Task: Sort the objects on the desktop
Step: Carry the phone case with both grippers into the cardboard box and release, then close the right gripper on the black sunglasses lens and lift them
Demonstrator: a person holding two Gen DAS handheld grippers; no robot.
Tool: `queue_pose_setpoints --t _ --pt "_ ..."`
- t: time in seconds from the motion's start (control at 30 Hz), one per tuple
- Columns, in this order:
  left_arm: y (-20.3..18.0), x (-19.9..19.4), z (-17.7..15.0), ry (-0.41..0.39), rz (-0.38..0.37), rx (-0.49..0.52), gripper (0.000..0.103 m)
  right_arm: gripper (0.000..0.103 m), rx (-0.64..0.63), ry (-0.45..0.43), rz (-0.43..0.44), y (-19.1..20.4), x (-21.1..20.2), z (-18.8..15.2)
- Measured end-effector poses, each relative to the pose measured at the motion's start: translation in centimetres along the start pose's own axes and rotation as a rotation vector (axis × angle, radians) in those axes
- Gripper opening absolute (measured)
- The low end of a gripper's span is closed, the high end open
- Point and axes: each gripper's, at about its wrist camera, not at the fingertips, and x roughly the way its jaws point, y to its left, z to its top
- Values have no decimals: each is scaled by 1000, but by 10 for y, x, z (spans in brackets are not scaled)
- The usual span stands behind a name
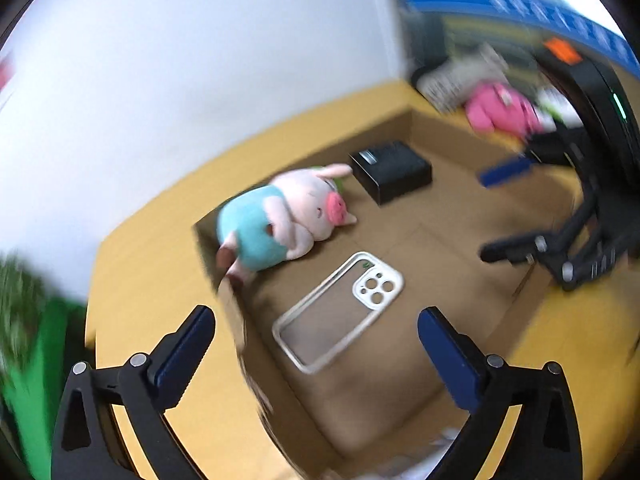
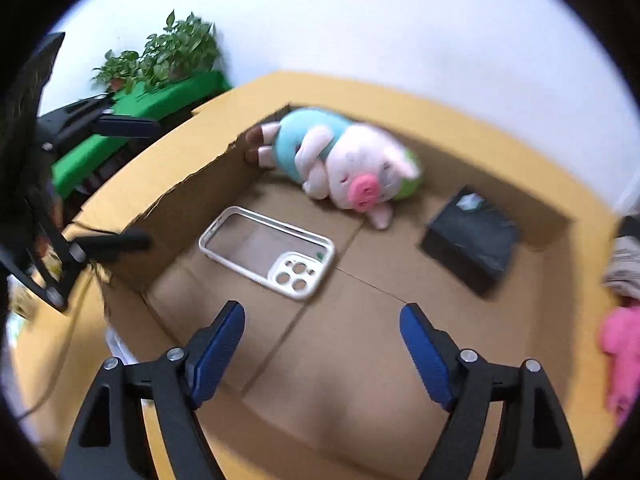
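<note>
Nearest the lens: blue-padded fingers of the left gripper [image 1: 316,344], spread wide, nothing between them, hovering above the near wall of an open cardboard box [image 1: 224,300]. Same on the other side: right gripper [image 2: 322,344] with jaws apart and empty, hanging over the box floor.

Already lying inside the box: a clear phone case [image 1: 340,310] with a white rim and camera cut-out, flat on the floor; a plush pig [image 1: 288,220] in a teal shirt, on its side against the far-left corner; a small black box [image 1: 394,176], well apart from the pig toward the right. Outside the box, on the yellow desk [image 2: 132,184] at the right edge, a pink soft toy [image 2: 622,356] beside something grey and crumpled, too blurred to name. Probably the next thing to sort.

Handling, as a judgement:
- Pink toy: light, soft, compressible; best pinched across a thick part of the body, closing well in so the fabric does not slip out.
- Phone case: light, thin, slick, flexible; hard to take off a flat surface except by its rim.
- Black box: rigid, likely the heaviest; best gripped across two parallel sides.

Potted plants [image 2: 168,56] on a green stand off to the left, clear of the work.
</note>
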Motion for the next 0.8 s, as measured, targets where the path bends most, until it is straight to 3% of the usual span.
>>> queue_pose_setpoints --t 0.17,0.27,0.53,0.8 --pt "-21 -37 -31 -124 24 -280 103 80 74 -56 -57 6 -48 -28" --pt "-42 -56 -40 -183 19 -369 103 80 60 -82 -80 22 -71 -42" --pt "-96 -81 -44 -231 12 -417 103 80 41 -145 -117 37 -115 -71" --pt "-131 -69 -45 -181 -63 -421 103 80 45 -152 -80 19 -131 -111"
